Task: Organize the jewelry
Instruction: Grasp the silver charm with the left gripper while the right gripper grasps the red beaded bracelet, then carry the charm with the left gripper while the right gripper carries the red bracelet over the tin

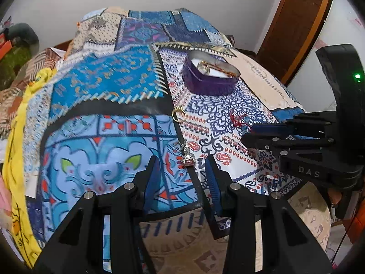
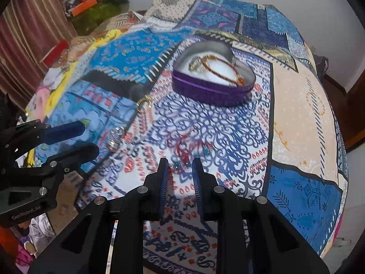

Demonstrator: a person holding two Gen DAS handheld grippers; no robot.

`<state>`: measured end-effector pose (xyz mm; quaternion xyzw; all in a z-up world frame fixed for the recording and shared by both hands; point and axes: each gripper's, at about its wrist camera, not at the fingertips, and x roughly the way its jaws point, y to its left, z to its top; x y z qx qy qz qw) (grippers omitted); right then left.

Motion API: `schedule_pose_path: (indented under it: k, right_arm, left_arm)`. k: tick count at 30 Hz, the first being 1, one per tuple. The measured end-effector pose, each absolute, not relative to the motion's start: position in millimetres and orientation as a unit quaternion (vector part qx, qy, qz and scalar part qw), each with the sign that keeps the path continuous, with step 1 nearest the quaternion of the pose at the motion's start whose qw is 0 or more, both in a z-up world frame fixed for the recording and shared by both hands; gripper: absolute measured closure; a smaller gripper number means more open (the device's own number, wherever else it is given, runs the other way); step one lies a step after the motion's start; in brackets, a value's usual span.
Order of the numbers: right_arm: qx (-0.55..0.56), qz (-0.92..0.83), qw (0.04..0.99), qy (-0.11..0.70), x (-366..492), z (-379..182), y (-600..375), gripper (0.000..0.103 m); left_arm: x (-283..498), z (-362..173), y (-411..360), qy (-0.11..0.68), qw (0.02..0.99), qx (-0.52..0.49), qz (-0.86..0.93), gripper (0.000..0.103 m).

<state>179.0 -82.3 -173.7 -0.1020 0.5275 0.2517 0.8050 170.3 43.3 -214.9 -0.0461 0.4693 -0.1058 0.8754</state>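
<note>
Purple heart tin (image 2: 212,86) open on patterned bedspread (image 2: 303,118), chain and ring already inside. Silver earring (image 1: 188,157) loose between released left gripper (image 1: 182,166) jaws; red earring (image 2: 184,146) just ahead of right gripper (image 2: 180,166), narrow gap, nothing grasped. Likely paired pickups for tin.

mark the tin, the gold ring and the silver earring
tin (image 2: 205,92): right wrist view, purple side wall.
gold ring (image 1: 178,114): left wrist view, on its band.
silver earring (image 1: 187,157): left wrist view, its lower body.
</note>
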Motion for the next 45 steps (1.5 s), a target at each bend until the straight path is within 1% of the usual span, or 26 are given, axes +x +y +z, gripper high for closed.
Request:
schedule_pose_path:
  k: [5,10,16,17,18,21,23,24,25,26,27,35,45]
  right_arm:
    - [-0.112,0.262,0.803,0.523,176.6,-172.9,-84.0,0.083]
    - [-0.109,0.263,0.804,0.522,181.4,-172.8,-81.2,0.08]
    - [-0.125,0.262,0.811,0.508,179.2,-176.7,-75.8,0.08]
    - [-0.13,0.262,0.812,0.505,178.3,-176.7,-75.4,0.08]
    - [-0.133,0.262,0.812,0.505,178.1,-177.0,-74.7,0.08]
    - [-0.131,0.263,0.811,0.506,180.1,-177.6,-75.8,0.08]
    - [-0.13,0.262,0.812,0.505,180.3,-177.1,-76.1,0.081]
    - [-0.133,0.259,0.814,0.502,179.8,-176.8,-76.0,0.083]
    - [-0.135,0.256,0.816,0.5,179.4,-176.6,-75.5,0.085]
    - [-0.136,0.254,0.818,0.498,179.0,-176.3,-75.4,0.092]
    - [-0.136,0.253,0.818,0.498,179.1,-175.9,-75.4,0.095]
    - [-0.115,0.245,0.829,0.489,179.2,-168.7,-84.6,0.096]
    - [-0.085,0.235,0.853,0.458,183.2,-139.9,-101.5,0.096]
  left_arm:
    - [174.0,-225.2,43.5,0.478,0.869,-0.066,-0.107,0.063]
    - [175.5,-229.6,41.5,0.481,0.867,-0.072,-0.113,0.063]
    - [176.2,-232.6,38.9,0.477,0.867,-0.08,-0.119,0.064]
    - [176.5,-232.8,39.2,0.476,0.868,-0.083,-0.119,0.065]
    - [177.1,-233.0,39.3,0.476,0.867,-0.084,-0.119,0.069]
    - [178.8,-234.3,39.2,0.478,0.866,-0.085,-0.118,0.083]
    - [179.9,-234.6,39.8,0.478,0.866,-0.085,-0.116,0.088]
    - [180.2,-234.6,40.0,0.478,0.866,-0.085,-0.115,0.089]
    - [179.9,-234.3,40.1,0.477,0.867,-0.085,-0.115,0.089]
    - [179.7,-233.8,39.2,0.477,0.868,-0.082,-0.114,0.089]
    - [179.4,-233.2,38.4,0.476,0.868,-0.079,-0.114,0.089]
    - [174.4,-217.4,38.2,0.458,0.879,-0.072,-0.114,0.089]
    - [180.4,-180.8,34.6,0.417,0.9,-0.05,-0.112,0.089]
